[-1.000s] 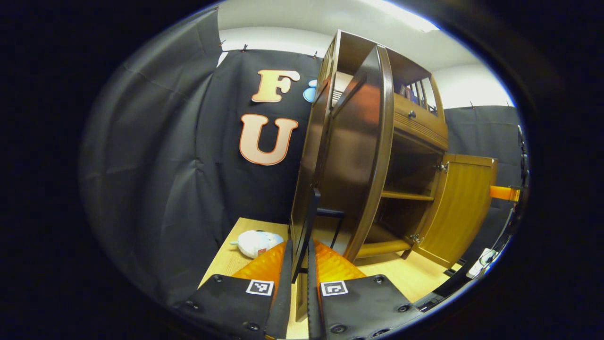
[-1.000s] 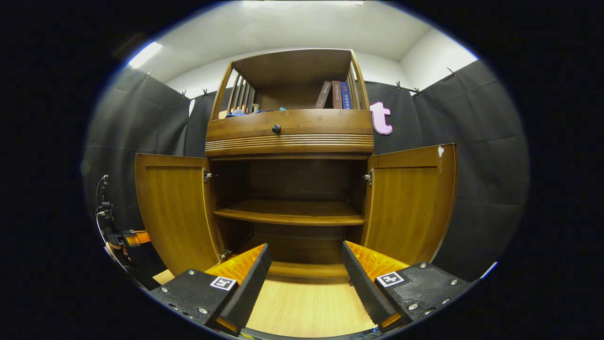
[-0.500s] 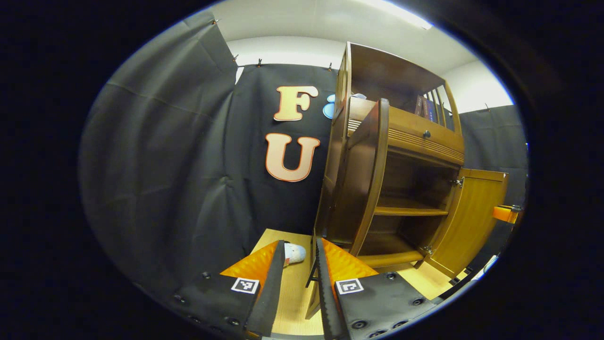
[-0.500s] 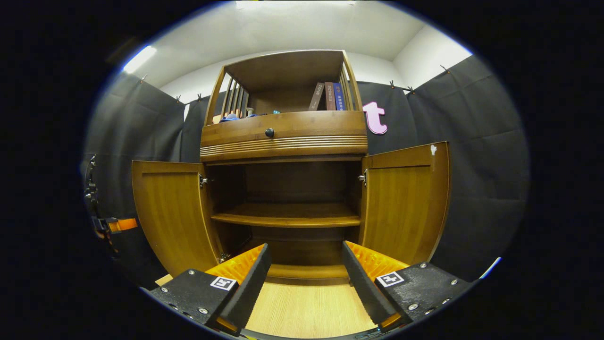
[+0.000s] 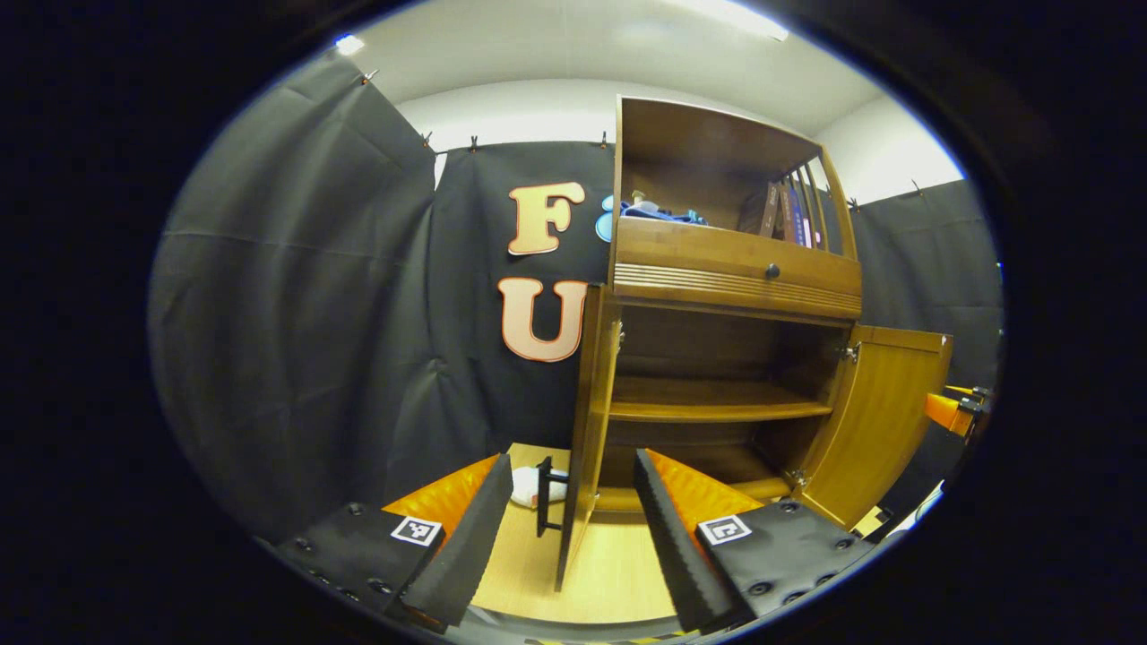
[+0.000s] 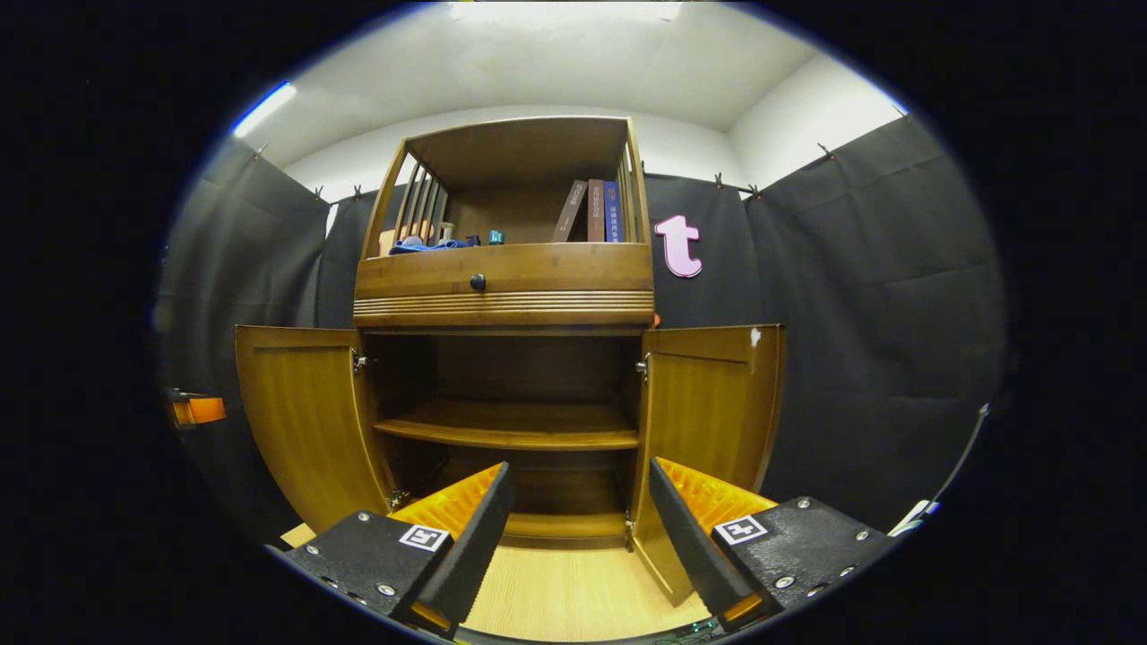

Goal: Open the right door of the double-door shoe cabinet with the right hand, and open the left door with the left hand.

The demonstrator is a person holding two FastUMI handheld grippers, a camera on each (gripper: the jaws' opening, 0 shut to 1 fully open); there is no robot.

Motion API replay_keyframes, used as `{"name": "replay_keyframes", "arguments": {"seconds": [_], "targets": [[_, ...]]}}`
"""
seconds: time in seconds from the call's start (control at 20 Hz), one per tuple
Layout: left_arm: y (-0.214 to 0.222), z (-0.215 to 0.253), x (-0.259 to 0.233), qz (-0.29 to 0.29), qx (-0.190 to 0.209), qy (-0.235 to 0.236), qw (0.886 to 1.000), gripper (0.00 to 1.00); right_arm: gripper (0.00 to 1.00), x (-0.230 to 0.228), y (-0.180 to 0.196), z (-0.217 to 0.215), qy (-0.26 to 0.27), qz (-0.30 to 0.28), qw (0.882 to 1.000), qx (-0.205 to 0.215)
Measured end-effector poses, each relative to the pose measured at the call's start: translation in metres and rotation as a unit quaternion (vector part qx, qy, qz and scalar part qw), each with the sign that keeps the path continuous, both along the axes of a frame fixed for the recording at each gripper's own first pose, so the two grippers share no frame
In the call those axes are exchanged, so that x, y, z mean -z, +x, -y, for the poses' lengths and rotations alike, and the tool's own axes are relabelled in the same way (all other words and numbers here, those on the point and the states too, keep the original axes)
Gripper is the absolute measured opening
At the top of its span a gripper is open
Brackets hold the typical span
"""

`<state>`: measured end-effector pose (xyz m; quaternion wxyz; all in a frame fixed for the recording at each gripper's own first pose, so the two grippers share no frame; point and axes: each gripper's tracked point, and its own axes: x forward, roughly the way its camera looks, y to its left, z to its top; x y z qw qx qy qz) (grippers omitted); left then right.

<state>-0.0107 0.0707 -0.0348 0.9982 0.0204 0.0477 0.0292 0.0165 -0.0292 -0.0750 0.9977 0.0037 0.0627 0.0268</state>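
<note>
In the left gripper view, the left tongs [image 5: 566,520] gape wide, empty, straddling the brown wooden left door [image 5: 587,430] edge-on, its black handle [image 5: 543,495] beside what may be a white plush toy [image 5: 530,486]. The right gripper view has the right tongs [image 6: 578,520] equally spread, empty, before the double-door wooden shoe cabinet [image 6: 506,358], right door [image 6: 703,412] swung open.

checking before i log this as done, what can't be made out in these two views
- Book titles, right gripper view: too small.
- Blue thing on the top shelf, left gripper view: too small and half behind the drawer front.
- White object on the floor, left gripper view: partly hidden by the left door handle and the left tool.
- Bottom compartment floor, right gripper view: covered by the right tool.
</note>
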Motion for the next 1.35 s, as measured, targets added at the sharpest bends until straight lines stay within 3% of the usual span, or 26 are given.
{"name": "replay_keyframes", "arguments": {"seconds": [0.15, 0.2, 0.25, 0.45, 0.5, 0.55, 1.2, 1.25, 1.35], "targets": [[0.003, 0.024, -0.022, 0.023, 0.012, -0.022, 0.999, 0.92, 0.99, -0.014, -0.011, 0.009, -0.008, 0.005, 1.000, 0.008], [0.005, 0.026, -0.024, 0.024, 0.010, -0.025, 0.999, 0.97, 0.85, -0.017, -0.015, 0.012, -0.013, 0.007, 1.000, 0.010], [0.008, 0.029, -0.027, 0.027, 0.011, -0.028, 0.999, 0.96, 0.99, -0.022, -0.019, 0.015, -0.020, 0.010, 1.000, 0.013], [0.013, 0.040, -0.035, 0.035, 0.022, -0.037, 0.998, 0.95, 0.99, -0.029, -0.032, 0.023, -0.037, 0.014, 0.999, 0.022], [0.014, 0.042, -0.038, 0.039, 0.023, -0.036, 0.998, 0.95, 0.92, -0.029, -0.034, 0.025, -0.038, 0.013, 0.999, 0.024], [0.015, 0.042, -0.040, 0.042, 0.023, -0.034, 0.998, 0.95, 0.99, -0.030, -0.035, 0.027, -0.039, 0.013, 0.999, 0.026], [0.017, 0.048, -0.062, 0.070, 0.030, -0.017, 0.997, 0.94, 0.99, -0.030, -0.041, 0.029, -0.035, 0.005, 0.999, 0.036], [0.019, 0.050, -0.063, 0.071, 0.032, -0.014, 0.997, 0.94, 0.92, -0.030, -0.042, 0.029, -0.036, 0.004, 0.999, 0.037], [0.022, 0.055, -0.064, 0.070, 0.036, -0.011, 0.997, 0.94, 0.92, -0.030, -0.043, 0.029, -0.035, 0.003, 0.999, 0.038]]}}
